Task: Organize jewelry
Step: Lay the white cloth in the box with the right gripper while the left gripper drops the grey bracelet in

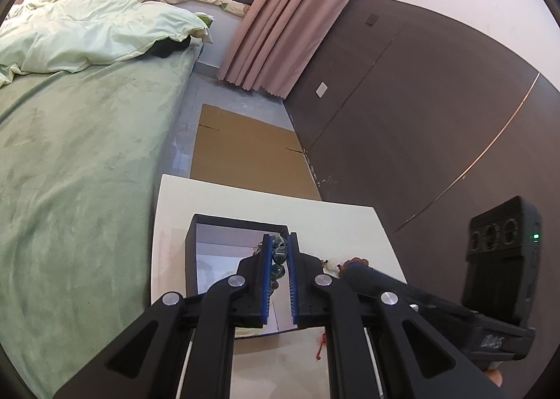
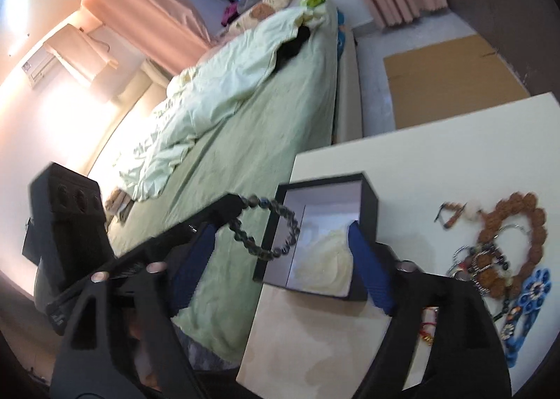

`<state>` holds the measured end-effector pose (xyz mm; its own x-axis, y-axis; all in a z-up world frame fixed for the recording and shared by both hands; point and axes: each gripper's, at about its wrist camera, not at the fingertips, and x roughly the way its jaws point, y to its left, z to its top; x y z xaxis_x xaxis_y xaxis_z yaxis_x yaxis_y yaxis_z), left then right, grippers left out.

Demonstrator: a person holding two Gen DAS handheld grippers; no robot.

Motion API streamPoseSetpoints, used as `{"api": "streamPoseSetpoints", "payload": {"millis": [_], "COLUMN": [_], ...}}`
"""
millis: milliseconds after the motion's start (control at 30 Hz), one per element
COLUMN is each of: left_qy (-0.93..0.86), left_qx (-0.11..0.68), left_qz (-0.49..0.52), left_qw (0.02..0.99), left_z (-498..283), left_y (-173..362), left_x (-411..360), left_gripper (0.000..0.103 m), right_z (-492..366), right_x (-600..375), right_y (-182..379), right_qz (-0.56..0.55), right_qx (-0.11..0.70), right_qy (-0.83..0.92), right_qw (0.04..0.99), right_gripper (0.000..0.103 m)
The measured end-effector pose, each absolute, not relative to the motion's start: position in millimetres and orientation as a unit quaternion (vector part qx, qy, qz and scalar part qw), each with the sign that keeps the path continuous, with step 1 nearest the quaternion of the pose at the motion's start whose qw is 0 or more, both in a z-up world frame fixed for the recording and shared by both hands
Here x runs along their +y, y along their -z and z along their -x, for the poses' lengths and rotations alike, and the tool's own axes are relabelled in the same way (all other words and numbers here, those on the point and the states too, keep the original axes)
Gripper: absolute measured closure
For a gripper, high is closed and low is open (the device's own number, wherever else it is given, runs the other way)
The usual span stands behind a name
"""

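Note:
My left gripper (image 1: pixel 280 241) is shut on a dark beaded bracelet (image 1: pixel 279 253) and holds it over the open black jewelry box (image 1: pixel 190 252). In the right wrist view the bracelet (image 2: pixel 280 220) hangs as a loop from the left gripper's tip at the box's left wall (image 2: pixel 271 245). The box has a pale lining (image 2: pixel 325 259). My right gripper (image 2: pixel 283 234) is open and empty, its blue pads either side of the box. A pile of jewelry lies on the table to the right: a brown bead bracelet (image 2: pixel 514 224), a blue flower piece (image 2: pixel 535 290) and metal chains (image 2: pixel 472 262).
The white table (image 2: pixel 437 139) stands beside a bed with green sheets (image 1: pixel 70 153) and a crumpled duvet (image 2: pixel 227 83). Flat cardboard (image 1: pixel 245 153) lies on the floor beyond the table. A dark wall panel (image 1: pixel 420 101) runs on the right. A red cord (image 2: pixel 428 329) lies near the right finger.

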<state>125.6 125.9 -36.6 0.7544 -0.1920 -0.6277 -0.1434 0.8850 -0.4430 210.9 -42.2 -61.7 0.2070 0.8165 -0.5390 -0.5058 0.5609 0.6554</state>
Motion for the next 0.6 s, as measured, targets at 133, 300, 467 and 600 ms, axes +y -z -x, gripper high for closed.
{"api": "streamPoseSetpoints", "payload": {"millis": [133, 300, 467, 600], "left_qy": [0.018, -0.022, -0.024, -0.014], "left_qx": [0.364, 0.386, 0.374, 0.380], "left_qz": [0.242, 0.220, 0.212, 0.199], "left_qw": [0.899, 0.896, 0.903, 0.903], "left_z": [-136.5, -146.8, -143.3, -140.7], "left_y": [44.4, 55.3, 52.6, 54.7], "left_x": [121.3, 113.8, 103.1, 86.4], "left_gripper": [0.096, 0.054, 0.042, 0.042], "right_z": [-215.1, -225.1, -237.4, -243.1], "right_x": [-60.9, -89.7, -125.4, -158.0], "right_y": [62.6, 68.0, 84.9, 99.8], "right_qz": [-0.175, -0.172, -0.183, -0.194], "right_qx": [0.458, 0.474, 0.508, 0.534], "right_qy": [-0.417, -0.365, -0.304, -0.262], "right_qw": [0.765, 0.782, 0.785, 0.780], "right_gripper": [0.024, 0.024, 0.024, 0.024]}}
